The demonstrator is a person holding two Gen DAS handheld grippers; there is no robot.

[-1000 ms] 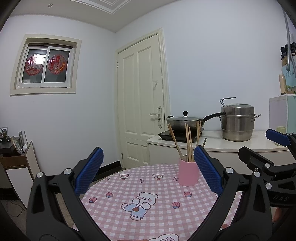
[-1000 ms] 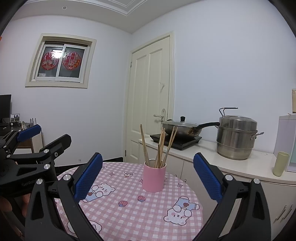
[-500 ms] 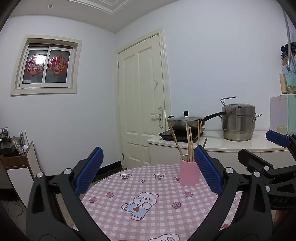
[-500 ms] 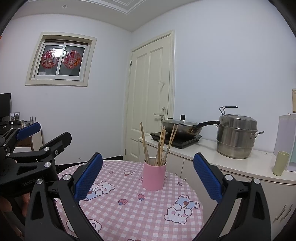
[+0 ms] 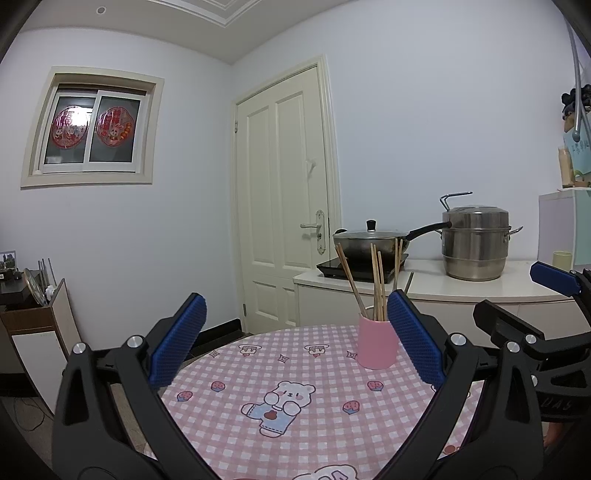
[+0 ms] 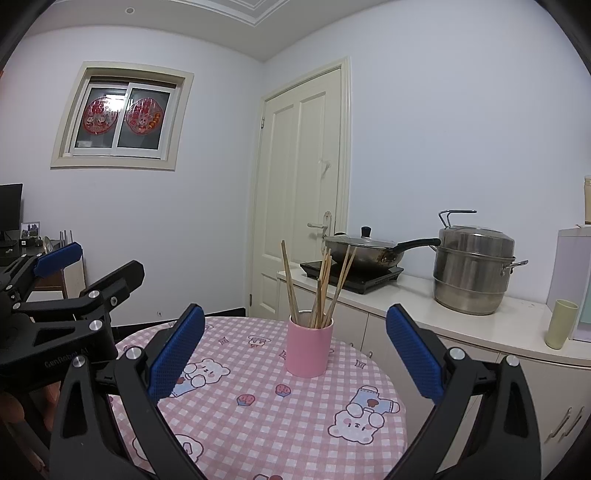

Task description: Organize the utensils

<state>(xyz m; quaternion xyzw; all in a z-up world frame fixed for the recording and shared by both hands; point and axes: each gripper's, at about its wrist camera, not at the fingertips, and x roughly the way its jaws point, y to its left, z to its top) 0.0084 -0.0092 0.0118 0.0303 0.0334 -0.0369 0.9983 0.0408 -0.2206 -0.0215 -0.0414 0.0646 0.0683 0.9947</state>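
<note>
Chopsticks (image 6: pixel 322 286) stand in the pink cup (image 6: pixel 309 347) on the tabletop (image 6: pixel 266 417), centred ahead between the right gripper's (image 6: pixel 295 354) wide jaws and just inside the left gripper's (image 5: pixel 295 350) right jaw, barely changed from a second ago, so organizing looks finished.

Plain pale walls all around, with a cream panelled door (image 6: pixel 299 192) set in the far wall and a dark skirting strip along the floor to its left. Left of the door and higher up is a small sliding window (image 6: pixel 122 116) in a cream frame with two round red paper cutouts stuck on the glass, and way off to the door's left sits a low wooden cabinet (image 5: pixel 35 332). Right of the door runs a white counter (image 6: pixel 461 317) over cream cupboards, and overhead there's stepped ceiling moulding plus one small recessed ceiling light (image 6: pixel 129 10).
</note>
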